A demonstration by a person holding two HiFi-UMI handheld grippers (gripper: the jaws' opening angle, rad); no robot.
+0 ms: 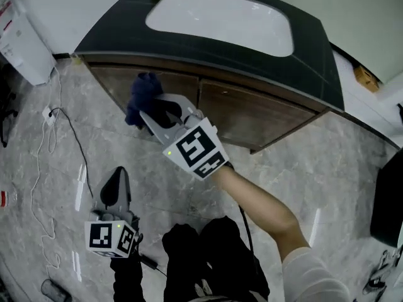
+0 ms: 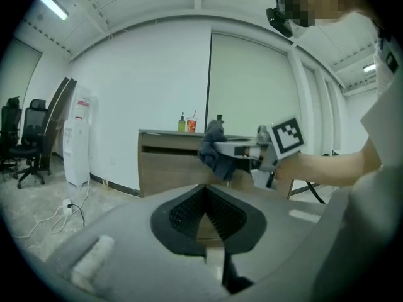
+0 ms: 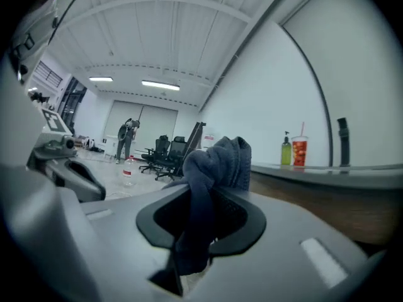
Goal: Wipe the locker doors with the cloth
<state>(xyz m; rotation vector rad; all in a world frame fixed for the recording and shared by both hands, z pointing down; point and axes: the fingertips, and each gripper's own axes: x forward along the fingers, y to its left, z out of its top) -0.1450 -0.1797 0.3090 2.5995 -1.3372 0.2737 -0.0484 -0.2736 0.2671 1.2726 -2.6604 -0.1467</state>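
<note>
**Cloth carried to the doors, first wipe not yet started**

Your right gripper is clamped on the dark blue cloth, which bunches out past the jaw tips and hangs down between them. It is held up in front of the left locker door, under the dark counter with the white basin. No view shows whether the cloth touches the wood.

I judge this to be the approach. Next, press the bunched cloth flat on that door and sweep across it, then shift right to the right door.

Your left gripper sits low and near, on the left, with its jaws together on nothing.

Count: one cloth, two doors in view, two grippers. At the counter's far edge are one green bottle and one red cup.
</note>
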